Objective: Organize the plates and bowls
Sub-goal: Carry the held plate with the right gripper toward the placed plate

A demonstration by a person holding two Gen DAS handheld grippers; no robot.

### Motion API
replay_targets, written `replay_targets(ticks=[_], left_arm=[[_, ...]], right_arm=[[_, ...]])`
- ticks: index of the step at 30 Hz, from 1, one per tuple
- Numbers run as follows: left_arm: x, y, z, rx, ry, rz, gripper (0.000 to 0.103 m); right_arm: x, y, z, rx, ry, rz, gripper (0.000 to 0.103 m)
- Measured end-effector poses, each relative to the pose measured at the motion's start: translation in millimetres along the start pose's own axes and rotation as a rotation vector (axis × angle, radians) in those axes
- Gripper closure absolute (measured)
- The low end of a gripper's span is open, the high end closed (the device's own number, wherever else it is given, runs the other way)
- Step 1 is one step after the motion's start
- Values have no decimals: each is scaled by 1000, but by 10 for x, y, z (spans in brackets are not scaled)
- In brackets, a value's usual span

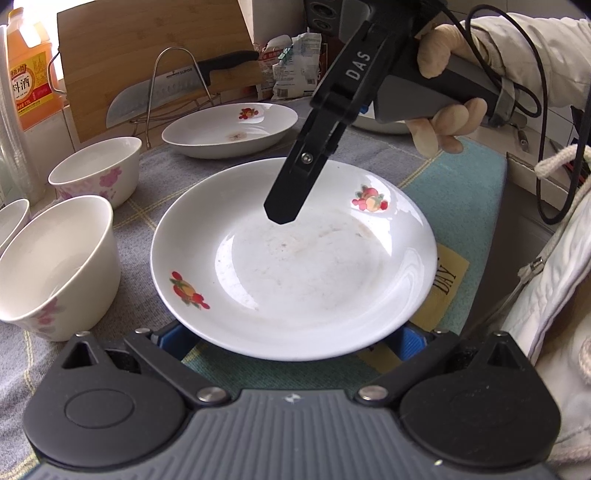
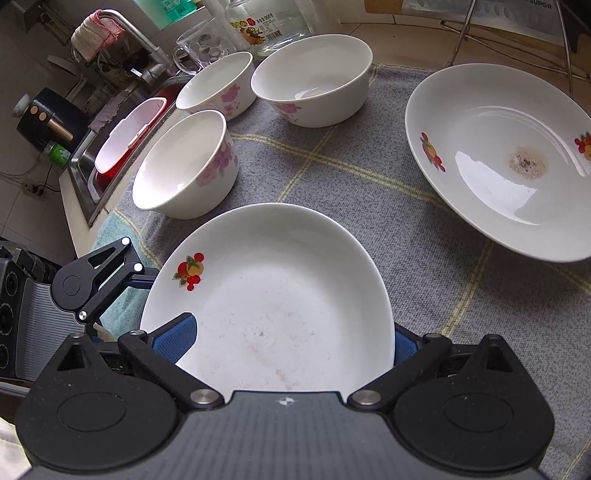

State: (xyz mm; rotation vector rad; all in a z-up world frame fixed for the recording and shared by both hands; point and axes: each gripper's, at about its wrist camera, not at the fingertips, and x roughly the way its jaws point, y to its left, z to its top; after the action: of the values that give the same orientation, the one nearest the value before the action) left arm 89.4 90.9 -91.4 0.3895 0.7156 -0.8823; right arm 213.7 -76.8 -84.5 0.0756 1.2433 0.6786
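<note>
- The plate-stacking step is under way: the near plate [image 1: 291, 258], at the worktop's 6 o'clock edge, is sitting between both tools.
- The left hand-held gripper [image 1: 291, 341] is standing spread wide at its near rim; the right hand-held gripper [image 2: 291, 341] is straddling it, contact unclear.
- Next, probably closing, then carrying to the second plate [image 2: 498, 155] at 1 o'clock.
- Both plates are holding only residue; the three bowls [image 2: 184, 162] at 11 o'clock are looking empty.

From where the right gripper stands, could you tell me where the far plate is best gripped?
Take the far plate by its raised rim on the near left side: that edge flares up off the cloth and faces open cloth, while the wire rack crowds its back.
</note>
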Motion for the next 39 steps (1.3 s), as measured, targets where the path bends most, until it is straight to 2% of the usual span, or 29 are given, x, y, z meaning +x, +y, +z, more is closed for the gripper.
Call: replay_targets(ticks=[24,39], left_arm=[[2,24,69,-14,24,-15,1],[88,-236,439,28,11,-35,1]], right_arm=[[-93,13,-5,40,-11,-1,0],[-471,-154,-196,59,-67,-19,0]])
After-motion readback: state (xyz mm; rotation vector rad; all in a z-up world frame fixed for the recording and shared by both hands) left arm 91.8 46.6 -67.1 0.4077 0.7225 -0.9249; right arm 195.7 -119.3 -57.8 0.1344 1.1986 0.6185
